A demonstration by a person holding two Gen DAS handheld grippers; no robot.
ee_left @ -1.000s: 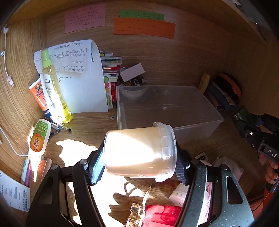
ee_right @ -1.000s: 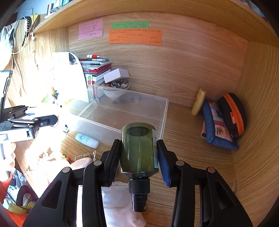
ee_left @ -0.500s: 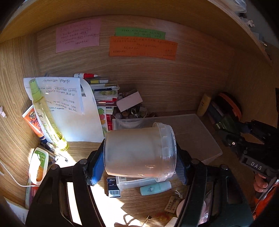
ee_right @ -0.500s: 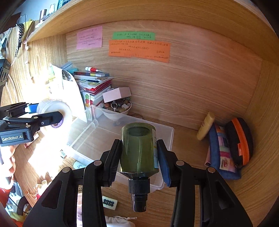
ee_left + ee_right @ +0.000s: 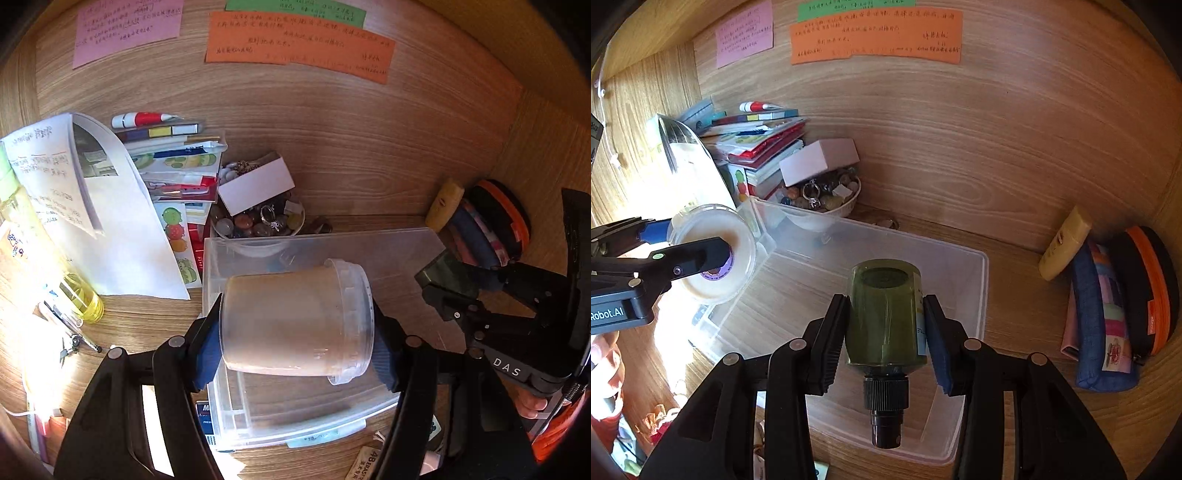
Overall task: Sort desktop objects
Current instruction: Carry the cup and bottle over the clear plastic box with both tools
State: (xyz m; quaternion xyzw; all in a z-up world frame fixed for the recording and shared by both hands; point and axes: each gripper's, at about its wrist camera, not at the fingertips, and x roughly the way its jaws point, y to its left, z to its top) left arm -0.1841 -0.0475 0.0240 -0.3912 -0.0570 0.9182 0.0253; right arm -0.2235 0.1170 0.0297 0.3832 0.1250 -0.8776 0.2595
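Desk's clear bin [image 5: 975, 266]; only right view shows green bottle [image 5: 886, 317].

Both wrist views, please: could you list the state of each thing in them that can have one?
Left gripper: shut on jar.
Jar: on its side, lid on, over bin.
Right gripper: shut on bottle.
Bottle: capped, cap toward camera, over bin.
Bin: open, nothing visible inside.
Bowl: full of trinkets.

Hard sunlight blown out at left, warm dim wood elsewhere, fisheye bending, dark vignetted corners
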